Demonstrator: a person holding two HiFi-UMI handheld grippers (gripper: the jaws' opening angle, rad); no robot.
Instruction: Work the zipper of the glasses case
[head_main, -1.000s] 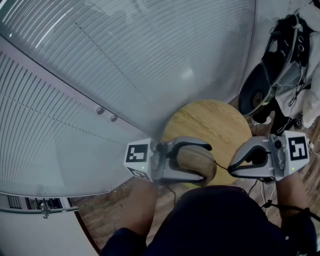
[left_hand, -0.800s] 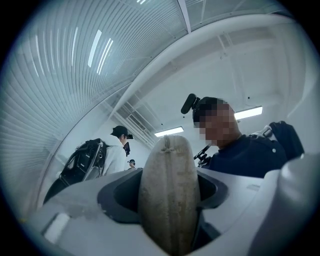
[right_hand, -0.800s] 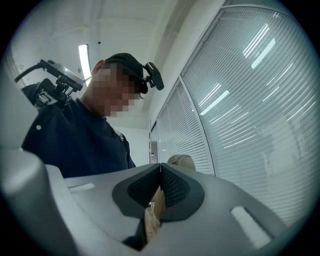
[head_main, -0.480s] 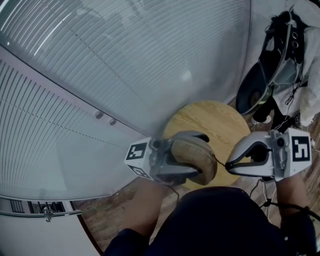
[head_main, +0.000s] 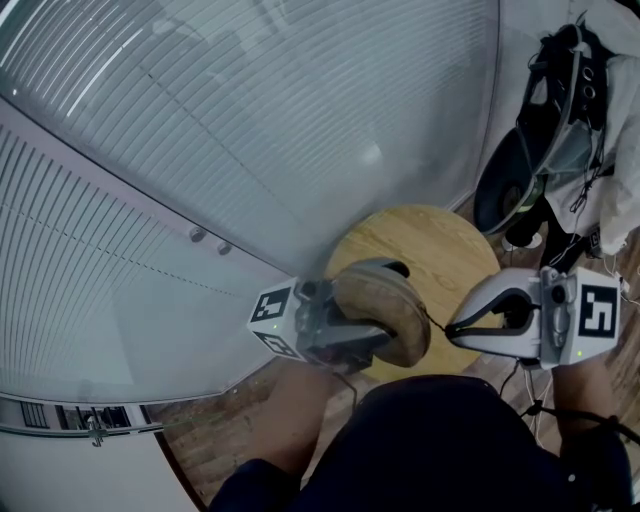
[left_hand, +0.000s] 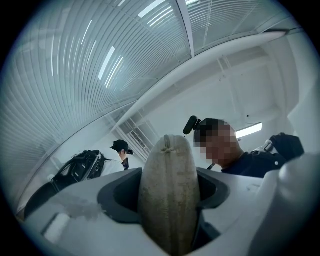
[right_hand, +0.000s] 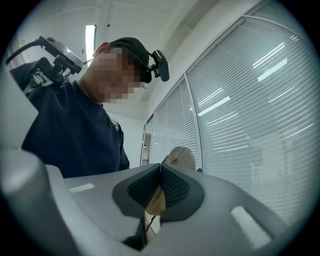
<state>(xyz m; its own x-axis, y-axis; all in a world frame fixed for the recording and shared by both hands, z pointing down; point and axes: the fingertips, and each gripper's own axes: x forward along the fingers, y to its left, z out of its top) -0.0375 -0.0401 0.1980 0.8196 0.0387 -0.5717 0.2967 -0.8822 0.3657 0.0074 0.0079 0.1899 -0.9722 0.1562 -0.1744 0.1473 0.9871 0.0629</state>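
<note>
- Grip: the left gripper has its jaws clamped across the body of the tan oval fabric glasses case, held in the air above the round wooden worktop.
- The right gripper has its jaws closed, apparently pinching the thin dark zipper pull cord at the case's end.
- Over the last second the left gripper has lifted and tipped the case more edge-on; the right has barely shifted.
- The cord looks taut, so the slider is probably being drawn along.

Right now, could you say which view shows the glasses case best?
The left gripper view: the case fills its centre, edge-on between the jaws. The head view shows its broad side, smaller; the right gripper view only one end.
</note>
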